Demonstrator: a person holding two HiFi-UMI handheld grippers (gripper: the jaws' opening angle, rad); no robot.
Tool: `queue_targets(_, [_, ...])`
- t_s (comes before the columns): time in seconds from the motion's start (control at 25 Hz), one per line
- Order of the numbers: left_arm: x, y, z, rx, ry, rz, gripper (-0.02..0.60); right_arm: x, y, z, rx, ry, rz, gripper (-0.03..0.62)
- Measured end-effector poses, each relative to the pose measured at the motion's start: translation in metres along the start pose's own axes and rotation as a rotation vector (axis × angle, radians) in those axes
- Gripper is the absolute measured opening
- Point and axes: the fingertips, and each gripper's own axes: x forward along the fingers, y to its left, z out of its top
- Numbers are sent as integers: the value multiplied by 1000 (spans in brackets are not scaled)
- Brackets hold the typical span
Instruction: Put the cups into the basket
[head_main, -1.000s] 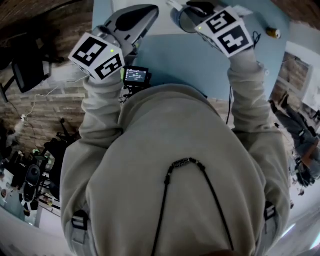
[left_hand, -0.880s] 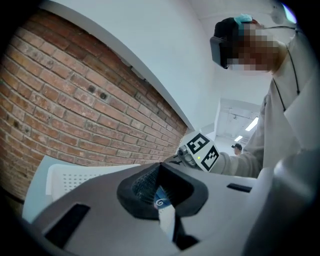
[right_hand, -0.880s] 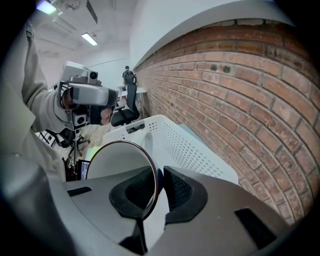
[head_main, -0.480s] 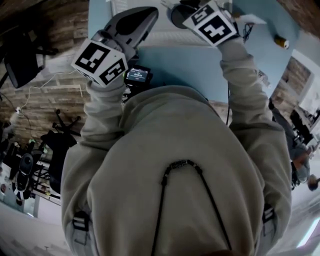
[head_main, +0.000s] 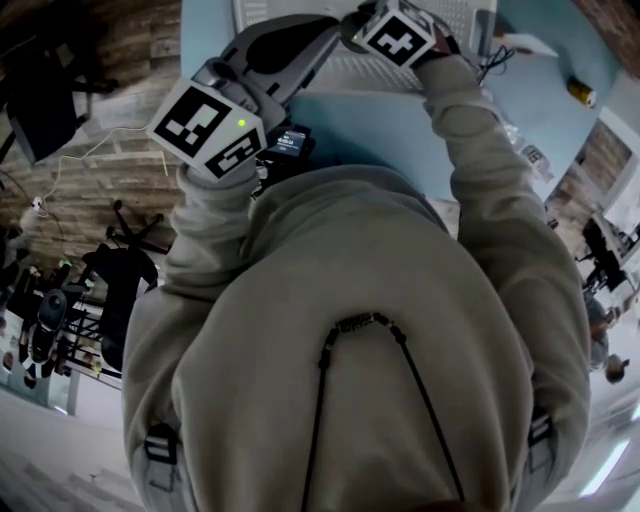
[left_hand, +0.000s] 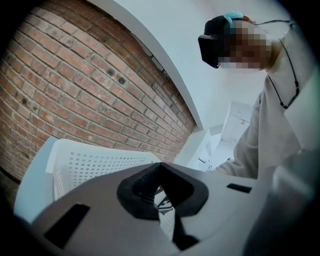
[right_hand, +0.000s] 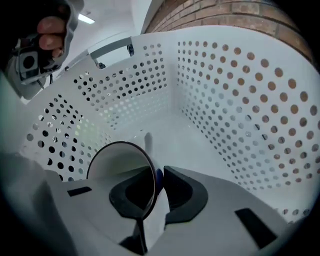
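Note:
A white perforated basket (head_main: 440, 25) stands at the far side of the blue table (head_main: 370, 130). My right gripper (right_hand: 157, 182) points steeply down inside the basket (right_hand: 220, 115), shut on the rim of a pale cup (right_hand: 122, 162) with a dark edge. The cup hangs just above the basket floor. In the head view only the right gripper's marker cube (head_main: 398, 35) shows over the basket. My left gripper (head_main: 325, 28) reaches over the basket's near rim, roughly level. Its jaws (left_hand: 159, 169) meet at the tips with nothing between them, and the basket wall (left_hand: 90, 165) lies just beyond.
A small device with a lit screen (head_main: 290, 143) sits at the table's near edge. Cables (head_main: 490, 50), a paper (head_main: 530, 42) and a small yellow object (head_main: 580, 92) lie right of the basket. A brick wall (left_hand: 75, 95) runs behind the table. Chairs (head_main: 110, 280) stand on the floor at left.
My right gripper has gone down into the basket with the cup, tipping steeper. The left gripper has sunk a little toward the basket's rim.

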Motion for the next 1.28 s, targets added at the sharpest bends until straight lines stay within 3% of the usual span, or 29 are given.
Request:
queue_targets(1.16, [11,-11,-3,-1,10,-51,-3,21,-3,-4,-23,23,-1,56])
queue_targets(1.28, [12,-12,-4,-1,7,-54,-3,24,-1,-8,-36,51,21,193])
